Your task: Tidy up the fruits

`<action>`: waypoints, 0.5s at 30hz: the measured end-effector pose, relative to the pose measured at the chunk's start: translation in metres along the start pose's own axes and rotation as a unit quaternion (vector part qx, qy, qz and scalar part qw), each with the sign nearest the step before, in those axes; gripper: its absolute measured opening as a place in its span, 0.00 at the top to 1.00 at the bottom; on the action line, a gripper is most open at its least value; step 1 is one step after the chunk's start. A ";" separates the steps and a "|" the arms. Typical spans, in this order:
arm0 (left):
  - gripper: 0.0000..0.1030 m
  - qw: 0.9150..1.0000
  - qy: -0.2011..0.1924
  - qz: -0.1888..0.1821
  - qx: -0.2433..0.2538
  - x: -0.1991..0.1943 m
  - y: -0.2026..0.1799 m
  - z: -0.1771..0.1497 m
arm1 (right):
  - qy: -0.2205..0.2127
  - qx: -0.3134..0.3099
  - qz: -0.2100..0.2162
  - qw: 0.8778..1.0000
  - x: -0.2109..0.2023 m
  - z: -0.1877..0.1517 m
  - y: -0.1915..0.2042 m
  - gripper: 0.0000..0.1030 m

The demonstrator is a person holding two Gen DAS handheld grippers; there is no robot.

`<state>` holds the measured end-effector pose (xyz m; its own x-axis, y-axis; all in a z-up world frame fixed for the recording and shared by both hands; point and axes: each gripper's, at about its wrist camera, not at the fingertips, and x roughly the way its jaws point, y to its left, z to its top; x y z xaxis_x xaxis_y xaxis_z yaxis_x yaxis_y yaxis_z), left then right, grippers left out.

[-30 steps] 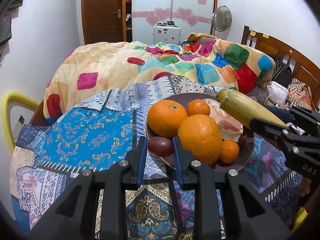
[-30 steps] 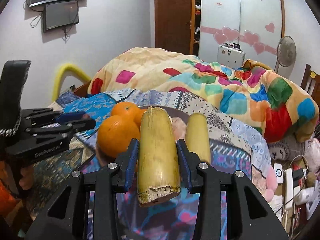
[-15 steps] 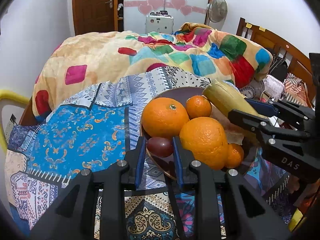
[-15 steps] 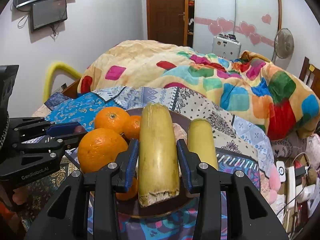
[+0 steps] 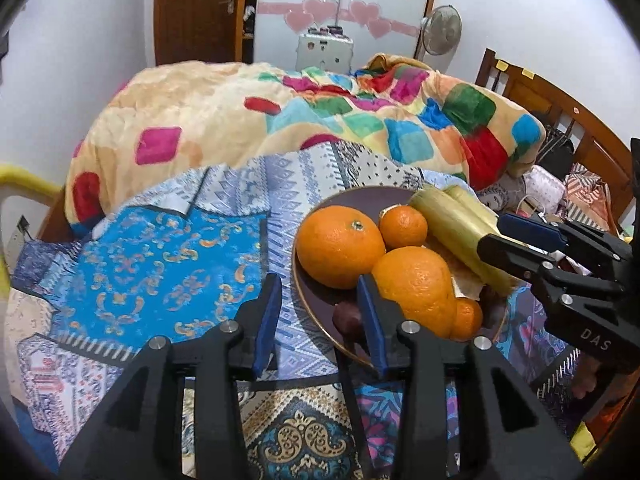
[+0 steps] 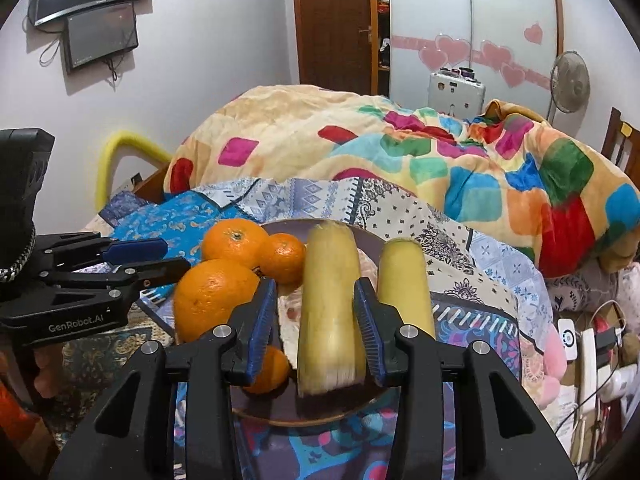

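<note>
A dark round plate (image 5: 320, 312) (image 6: 352, 412) on the patterned bed cloth holds two large oranges (image 5: 340, 246) (image 6: 212, 300), small oranges (image 5: 403, 226), a dark red fruit (image 5: 346, 316) and two yellow-green cane pieces. My left gripper (image 5: 320, 320) is open and empty at the plate's near-left rim; the red fruit lies on the plate just by its right finger. My right gripper (image 6: 314, 320) is open around one cane piece (image 6: 330, 308), which looks blurred and rests on the plate. The second cane piece (image 6: 404, 288) lies to its right.
A colourful quilt (image 5: 320, 128) is heaped behind the plate. A wooden headboard (image 5: 560, 108) and clutter stand at the right. A yellow padded rail (image 6: 120, 148) is at the left. A door, wardrobe and fan are at the far wall.
My left gripper opened and let the dark red fruit go onto the plate. My right gripper lowered the cane piece onto the plate and opened its jaws around it.
</note>
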<state>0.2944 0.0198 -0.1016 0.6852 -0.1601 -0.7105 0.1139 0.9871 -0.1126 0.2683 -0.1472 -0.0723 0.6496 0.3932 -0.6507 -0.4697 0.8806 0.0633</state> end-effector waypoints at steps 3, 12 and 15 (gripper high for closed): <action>0.62 1.000 -0.022 0.009 0.005 -0.024 -0.007 -0.003 | -0.006 -0.002 -0.002 1.000 -0.012 0.000 0.005 0.64; 0.59 0.992 -0.124 0.026 0.020 -0.137 -0.042 -0.020 | -0.072 0.000 0.012 0.997 -0.100 -0.001 0.021 0.64; 0.48 0.986 -0.165 0.033 0.022 -0.180 -0.052 -0.032 | -0.113 -0.002 0.011 0.994 -0.144 -0.006 0.030 0.63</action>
<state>0.1422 -0.0026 0.0103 0.8878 -0.0947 -0.4504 0.0867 0.9955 -0.0384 0.1569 -0.1791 0.0188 0.7563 0.4629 -0.4623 -0.4877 0.8699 0.0731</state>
